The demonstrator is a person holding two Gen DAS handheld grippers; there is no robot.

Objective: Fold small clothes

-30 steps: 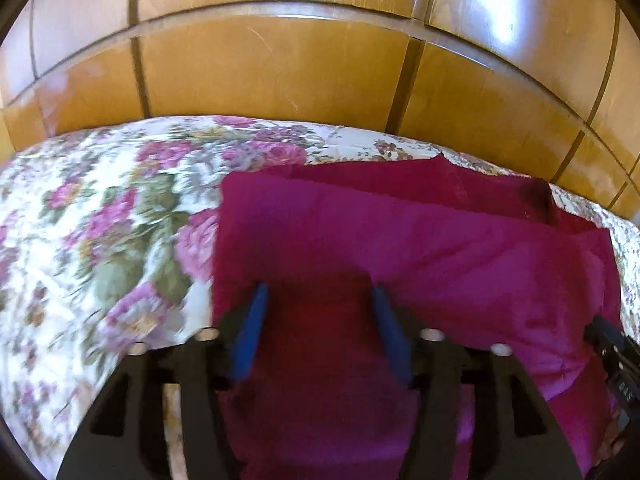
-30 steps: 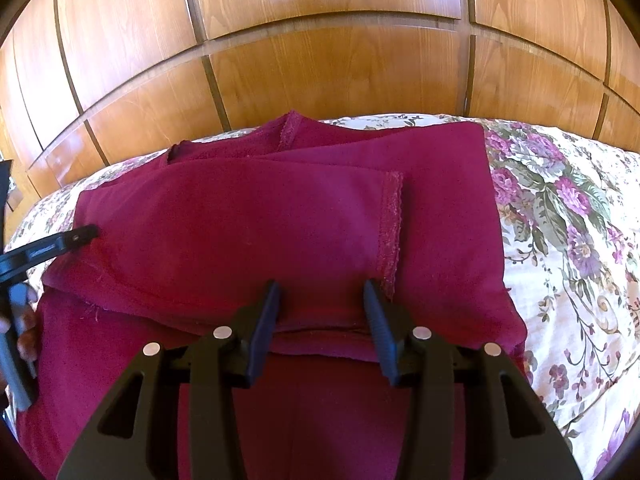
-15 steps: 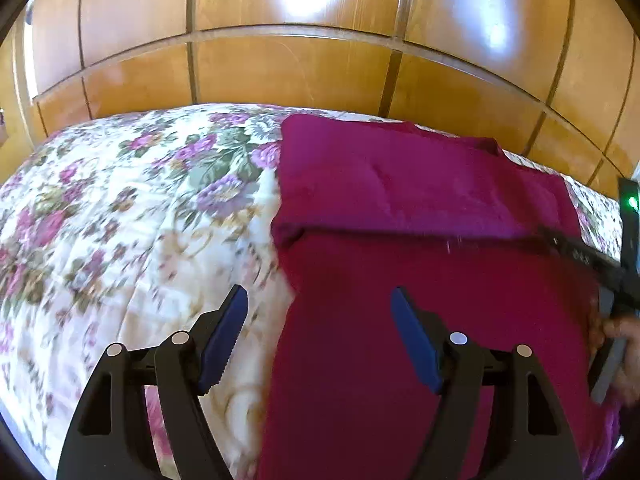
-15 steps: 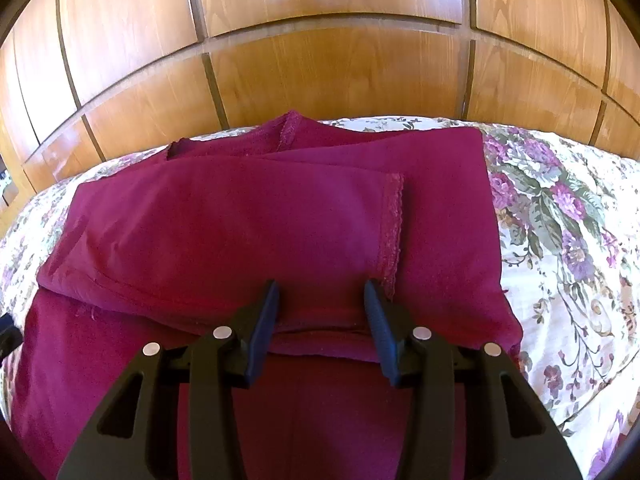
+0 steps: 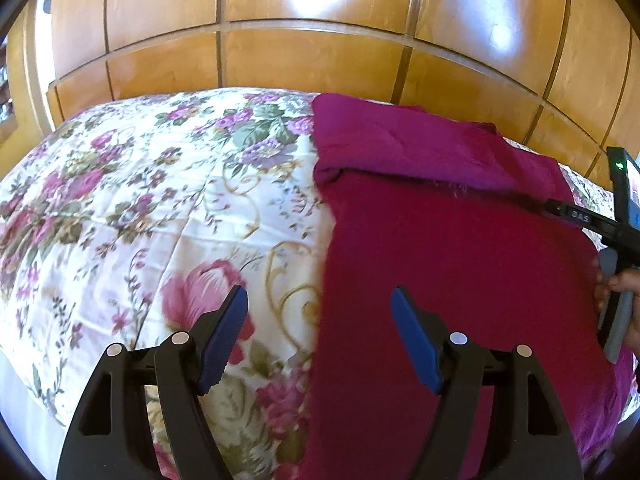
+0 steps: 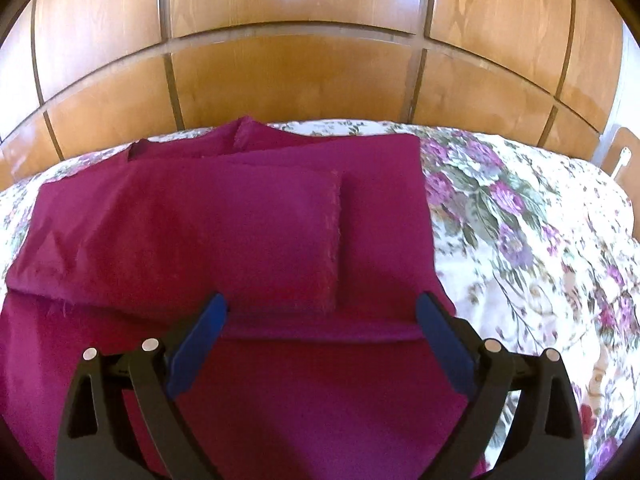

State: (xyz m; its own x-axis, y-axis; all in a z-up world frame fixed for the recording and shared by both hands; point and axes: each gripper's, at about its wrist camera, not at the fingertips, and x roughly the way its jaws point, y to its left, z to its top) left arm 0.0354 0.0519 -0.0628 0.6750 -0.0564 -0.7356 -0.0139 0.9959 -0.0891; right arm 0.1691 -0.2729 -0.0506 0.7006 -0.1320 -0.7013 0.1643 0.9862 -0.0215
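A magenta garment [image 5: 440, 240] lies on a floral bedspread [image 5: 140, 208], its far part folded back over itself with a frayed hem [image 6: 334, 240] across it. My left gripper [image 5: 320, 336] is open and empty, straddling the garment's left edge near its front. My right gripper [image 6: 320, 320] is open and empty above the garment, just short of the folded flap's near edge [image 6: 320, 330]. The right gripper and the hand holding it also show at the right edge of the left wrist view [image 5: 616, 248].
A glossy wooden panelled headboard [image 6: 300, 80] stands right behind the bed. The floral bedspread spreads out to the left of the garment and to its right [image 6: 540, 240]. The bed's left edge [image 5: 24, 392] drops away at the lower left.
Both grippers let go of the garment and opened wide. The left gripper pulled back and moved left to the garment's edge. The right gripper drew back slightly.
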